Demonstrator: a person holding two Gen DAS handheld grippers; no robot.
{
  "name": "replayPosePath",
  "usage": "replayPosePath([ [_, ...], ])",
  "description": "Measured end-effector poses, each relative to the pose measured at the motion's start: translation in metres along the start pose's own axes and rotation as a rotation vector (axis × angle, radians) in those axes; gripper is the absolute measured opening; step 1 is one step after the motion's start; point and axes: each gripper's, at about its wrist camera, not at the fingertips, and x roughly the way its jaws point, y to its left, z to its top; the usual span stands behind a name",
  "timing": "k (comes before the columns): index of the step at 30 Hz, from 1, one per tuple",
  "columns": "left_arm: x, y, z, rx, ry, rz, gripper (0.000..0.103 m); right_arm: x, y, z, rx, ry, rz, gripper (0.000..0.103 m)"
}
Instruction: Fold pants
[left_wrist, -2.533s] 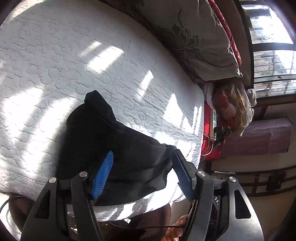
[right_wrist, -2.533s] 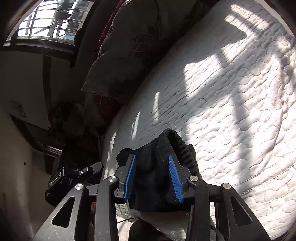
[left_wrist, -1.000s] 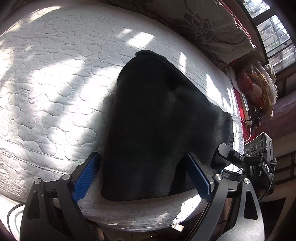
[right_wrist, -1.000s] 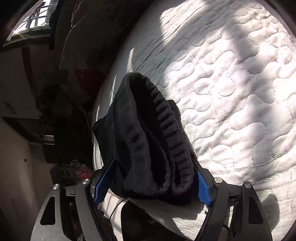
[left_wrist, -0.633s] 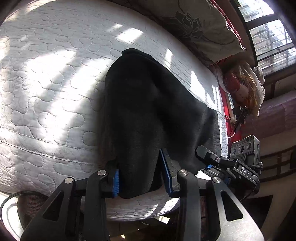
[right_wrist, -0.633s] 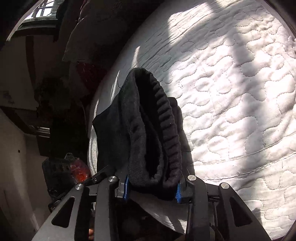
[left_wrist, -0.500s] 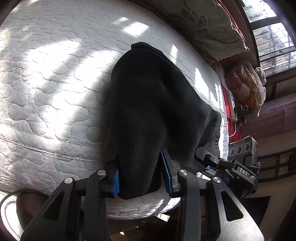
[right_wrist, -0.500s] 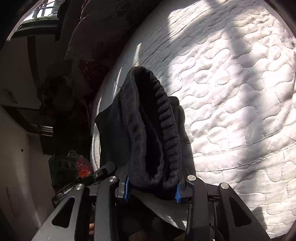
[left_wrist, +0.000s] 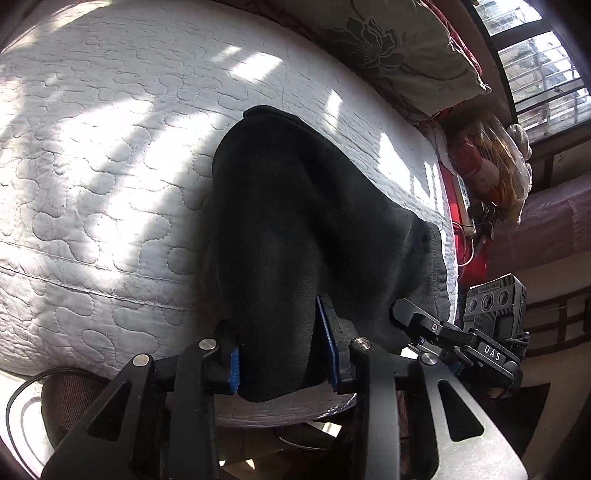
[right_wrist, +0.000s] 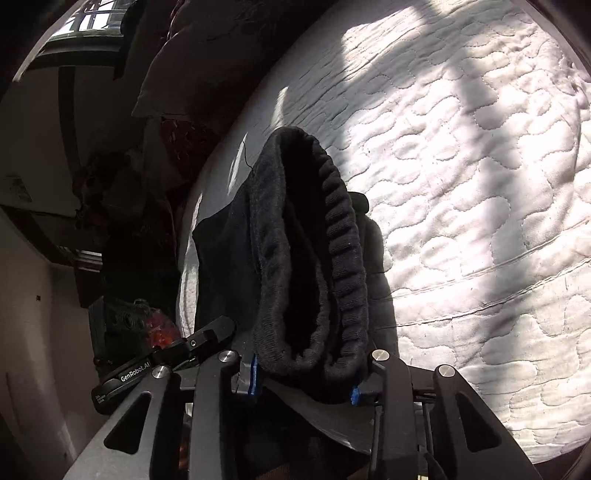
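Observation:
The black pants (left_wrist: 295, 206) lie bunched on the white quilted mattress (left_wrist: 96, 155) near its front edge. My left gripper (left_wrist: 282, 354) is shut on the near edge of the pants, the blue pads pinching a thick fold. My right gripper (right_wrist: 301, 380) is shut on the ribbed waistband end of the pants (right_wrist: 314, 258), which stands up in a rolled fold in the right wrist view. The right gripper also shows in the left wrist view (left_wrist: 454, 339), at the right end of the pants.
A floral pillow (left_wrist: 399, 48) lies along the far side of the mattress. A bag of clutter (left_wrist: 487, 166) and a red item sit beyond the bed's right end, under a window. The mattress edge (right_wrist: 498, 332) runs just ahead of the right gripper.
Both grippers closed from wide open onto the pants about a second ago. Since then they stay shut and the pants have hardly moved.

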Motion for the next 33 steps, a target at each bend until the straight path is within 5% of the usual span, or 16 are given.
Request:
replayPosePath([
  [8, -0.021, -0.005, 0.029, 0.007, -0.065, -0.016, 0.027, 0.007, 0.037, 0.015, -0.016, 0.007, 0.078, 0.032],
  [16, -0.063, -0.013, 0.103, 0.023, -0.235, -0.018, 0.027, 0.023, 0.092, 0.076, -0.055, -0.037, 0.184, 0.032],
  [21, -0.058, -0.009, 0.156, 0.039, -0.301, 0.068, 0.027, 0.057, 0.121, 0.124, -0.105, -0.064, 0.188, 0.032],
  [25, -0.012, 0.014, 0.180, 0.033, -0.224, 0.207, 0.027, 0.096, 0.119, 0.156, -0.109, -0.069, 0.122, 0.032],
  [29, 0.020, 0.024, 0.178, 0.074, -0.166, 0.305, 0.028, 0.129, 0.108, 0.170, -0.155, -0.058, -0.036, 0.033],
  [33, 0.022, 0.013, 0.176, 0.157, -0.179, 0.363, 0.036, 0.137, 0.108, 0.173, -0.263, -0.065, -0.166, 0.062],
])
